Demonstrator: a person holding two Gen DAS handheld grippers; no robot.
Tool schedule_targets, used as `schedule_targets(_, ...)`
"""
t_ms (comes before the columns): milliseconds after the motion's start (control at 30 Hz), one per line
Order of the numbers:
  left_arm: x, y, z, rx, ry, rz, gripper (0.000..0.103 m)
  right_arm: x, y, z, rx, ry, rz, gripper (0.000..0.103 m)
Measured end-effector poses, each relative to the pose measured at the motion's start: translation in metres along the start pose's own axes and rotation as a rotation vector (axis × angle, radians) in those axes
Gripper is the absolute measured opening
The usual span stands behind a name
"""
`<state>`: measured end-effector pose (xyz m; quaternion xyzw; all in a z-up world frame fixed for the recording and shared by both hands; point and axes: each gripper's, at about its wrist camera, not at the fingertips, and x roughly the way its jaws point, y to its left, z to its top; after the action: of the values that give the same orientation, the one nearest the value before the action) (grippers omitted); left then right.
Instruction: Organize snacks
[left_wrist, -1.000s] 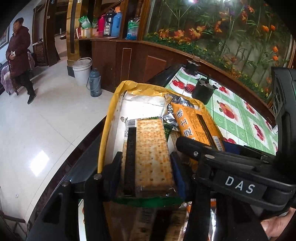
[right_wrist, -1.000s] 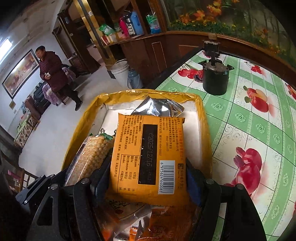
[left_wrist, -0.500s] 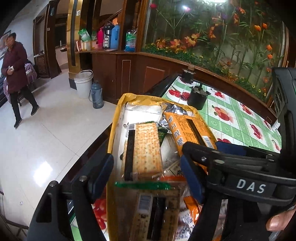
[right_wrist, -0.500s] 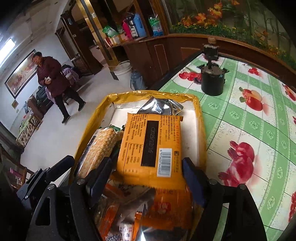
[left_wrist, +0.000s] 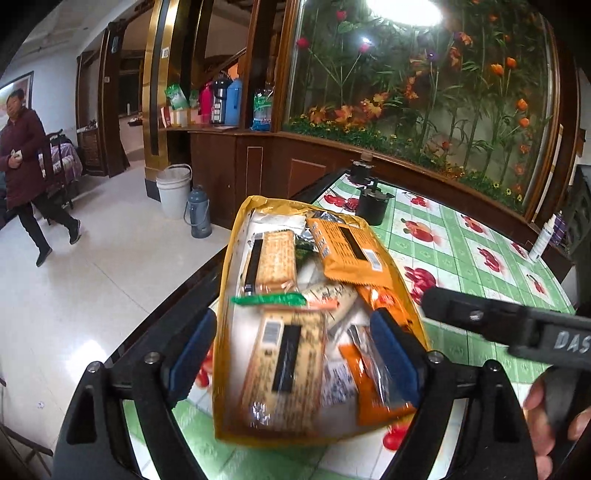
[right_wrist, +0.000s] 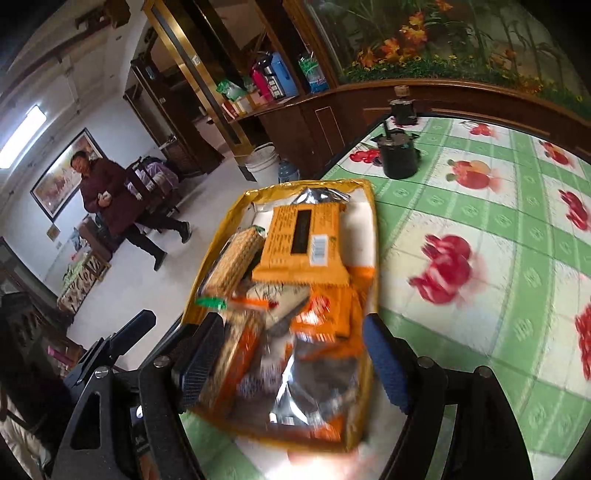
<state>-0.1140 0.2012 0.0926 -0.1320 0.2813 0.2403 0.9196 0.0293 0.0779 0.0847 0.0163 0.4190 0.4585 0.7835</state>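
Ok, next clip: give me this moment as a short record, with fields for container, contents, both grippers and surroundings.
container: yellow tray on the green fruit-print tablecloth, at the table's edge
contents: cracker pack, orange packet barcode side up, further wrapped snacks piled nearer the cameras
left gripper: open, empty, above the near end of the tray
right gripper: open, empty, also over the near end
surroundings: black pot beyond the tray; person walking on the floor
image quality: near snacks motion-blurred

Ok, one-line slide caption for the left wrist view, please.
Open left tool above a yellow tray of cracker and orange snack packets on a fruit-print tablecloth.
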Motion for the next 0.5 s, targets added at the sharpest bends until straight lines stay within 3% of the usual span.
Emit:
schedule_targets(300,-0.032,-0.024,-0.04,0.059,-0.033,-0.006,0.097,-0.065,-0.028,-0.06,-0.024,-0.048,-0.036,0.087)
schedule_targets(500,-0.04,-0.043,-0.058,0.125,-0.073,0.012,0.103,-0.081,-0.038,-0.108,-0.092,-0.077,-0.073,0.087)
